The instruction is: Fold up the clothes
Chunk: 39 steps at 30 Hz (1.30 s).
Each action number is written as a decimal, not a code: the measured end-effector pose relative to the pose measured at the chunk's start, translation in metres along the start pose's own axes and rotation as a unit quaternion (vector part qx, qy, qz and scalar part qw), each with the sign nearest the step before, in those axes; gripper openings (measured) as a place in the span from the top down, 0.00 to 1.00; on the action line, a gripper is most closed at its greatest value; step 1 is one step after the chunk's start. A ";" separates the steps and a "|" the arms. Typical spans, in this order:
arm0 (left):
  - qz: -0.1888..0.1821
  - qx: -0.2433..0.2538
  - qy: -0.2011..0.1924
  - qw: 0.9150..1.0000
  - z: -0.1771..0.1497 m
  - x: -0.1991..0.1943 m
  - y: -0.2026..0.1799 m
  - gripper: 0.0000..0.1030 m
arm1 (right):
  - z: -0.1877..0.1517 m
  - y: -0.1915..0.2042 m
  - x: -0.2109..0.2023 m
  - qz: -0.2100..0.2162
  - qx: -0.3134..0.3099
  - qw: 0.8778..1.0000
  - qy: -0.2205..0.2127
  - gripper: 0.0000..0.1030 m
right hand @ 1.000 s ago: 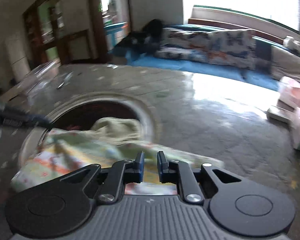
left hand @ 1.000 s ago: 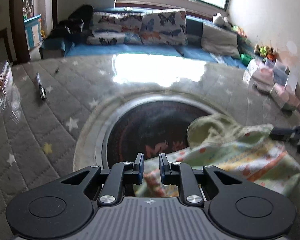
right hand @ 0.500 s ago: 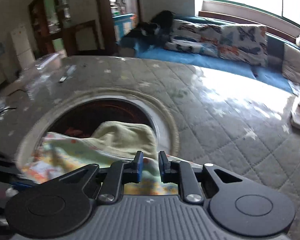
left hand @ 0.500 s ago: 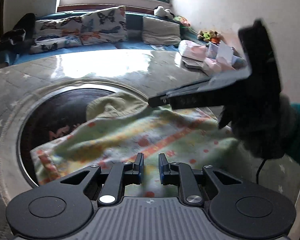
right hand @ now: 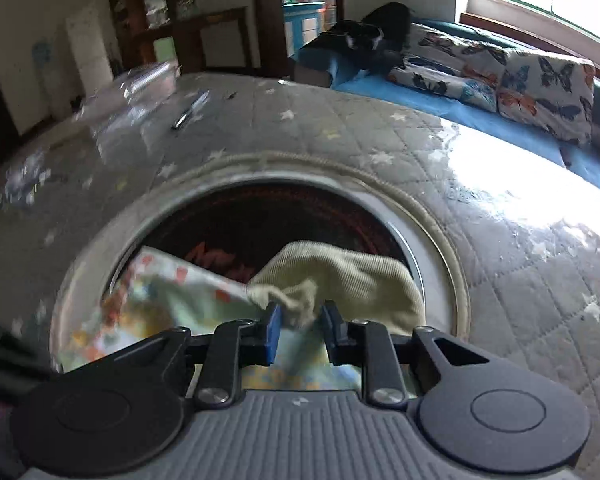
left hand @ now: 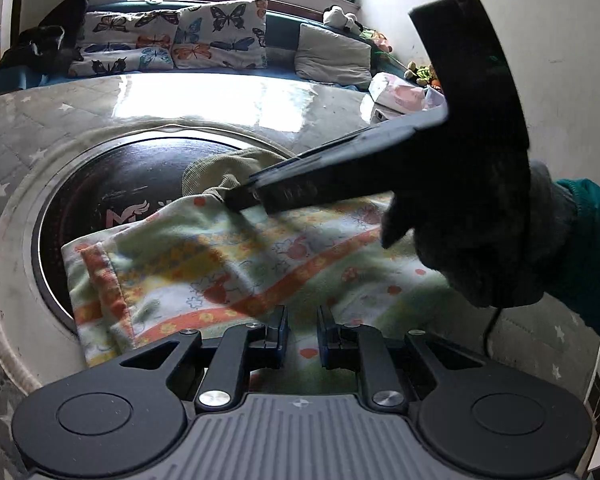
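Observation:
A pale green garment with orange and yellow flower print [left hand: 236, 264] lies on the table, partly over a dark round inset. Its plain olive ribbed part [left hand: 236, 164] sticks out at the far side; it also shows in the right wrist view [right hand: 352, 280]. My left gripper [left hand: 302, 330] hovers just above the near edge of the print, jaws slightly apart and empty. My right gripper [right hand: 300, 326] has its jaws apart around a bunched bit of the olive fabric [right hand: 300, 300]. In the left wrist view the right gripper [left hand: 236, 200] reaches in from the right, held by a gloved hand [left hand: 480, 240].
The table has a grey quilted star-print cover [right hand: 340, 128] around the dark round inset [left hand: 132, 184]. A pen-like object [right hand: 184, 118] and clear plastic boxes [right hand: 140, 84] lie at its far left. Pink boxes [left hand: 400, 94] sit at the right edge. A sofa with butterfly cushions [left hand: 180, 40] is behind.
The right gripper has moved in low over the garment to the olive fabric, and its jaws have opened a little. The left gripper has come nearer to the garment's near edge.

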<state>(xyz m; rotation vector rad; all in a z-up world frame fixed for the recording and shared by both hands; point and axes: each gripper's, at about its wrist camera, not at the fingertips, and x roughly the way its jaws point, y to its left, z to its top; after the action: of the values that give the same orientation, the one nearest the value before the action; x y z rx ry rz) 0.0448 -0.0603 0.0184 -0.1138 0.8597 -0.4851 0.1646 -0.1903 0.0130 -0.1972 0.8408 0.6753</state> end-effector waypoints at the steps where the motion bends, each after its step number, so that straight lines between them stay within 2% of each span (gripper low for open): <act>1: 0.003 -0.004 -0.004 1.000 0.002 -0.002 0.002 0.83 | 0.001 -0.002 -0.005 -0.003 0.002 1.000 -0.006 0.78; 5: 0.017 -0.023 -0.026 0.999 0.017 -0.008 0.012 0.83 | -0.007 -0.011 -0.037 -0.014 -0.003 1.000 -0.015 0.77; 8: 0.027 -0.040 -0.039 0.998 0.029 -0.006 0.021 0.83 | -0.026 -0.017 -0.058 -0.028 -0.003 0.999 -0.015 0.77; 15: 0.057 -0.062 -0.022 0.996 0.037 0.019 0.039 0.83 | -0.083 -0.036 -0.082 -0.078 0.023 0.997 -0.004 0.76; 19: 0.059 -0.073 -0.029 0.995 0.036 0.014 0.044 0.83 | -0.096 -0.046 -0.096 -0.078 0.054 0.995 -0.021 0.73; 26: 0.085 -0.066 -0.046 0.993 0.022 -0.020 0.041 0.82 | -0.119 -0.052 -0.113 -0.094 0.074 0.992 -0.032 0.72; 31: 0.108 -0.062 -0.038 0.991 -0.001 -0.036 0.038 0.82 | -0.132 -0.055 -0.119 -0.106 0.095 0.989 -0.041 0.72; 34: 0.108 -0.068 -0.040 0.991 -0.016 -0.047 0.035 0.82 | -0.140 -0.059 -0.120 -0.103 0.111 0.988 -0.038 0.71; 39: 0.114 -0.062 -0.028 0.991 -0.032 -0.050 0.033 0.82 | -0.142 -0.053 -0.124 -0.110 0.096 0.989 -0.026 0.72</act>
<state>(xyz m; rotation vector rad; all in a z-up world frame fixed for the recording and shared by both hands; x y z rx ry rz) 0.0053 -0.0054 0.0229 -0.1406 0.8352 -0.2140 0.0507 -0.3491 0.0053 -0.0964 0.8152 0.3892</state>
